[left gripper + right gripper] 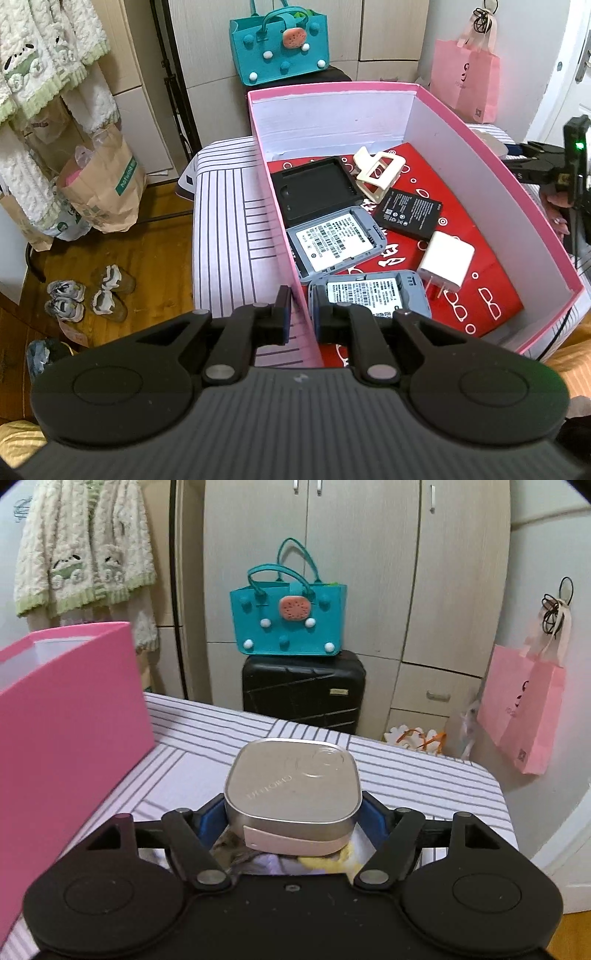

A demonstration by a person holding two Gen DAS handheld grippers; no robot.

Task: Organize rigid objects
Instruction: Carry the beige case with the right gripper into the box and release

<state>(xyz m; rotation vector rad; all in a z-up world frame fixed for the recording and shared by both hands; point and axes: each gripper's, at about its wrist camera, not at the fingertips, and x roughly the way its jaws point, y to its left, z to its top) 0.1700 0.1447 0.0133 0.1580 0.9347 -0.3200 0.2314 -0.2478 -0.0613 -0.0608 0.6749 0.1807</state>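
The pink box's tall wall blocks the left; striped surface ahead lies open.

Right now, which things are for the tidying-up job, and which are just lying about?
For the job:
- pink cardboard box
- silver square case, between the right gripper fingers
- white plug charger
- black flat battery
- cream hair claw clip
- left gripper, clamping the box wall

Lying about:
- teal felt handbag
- black suitcase
- pink paper bag
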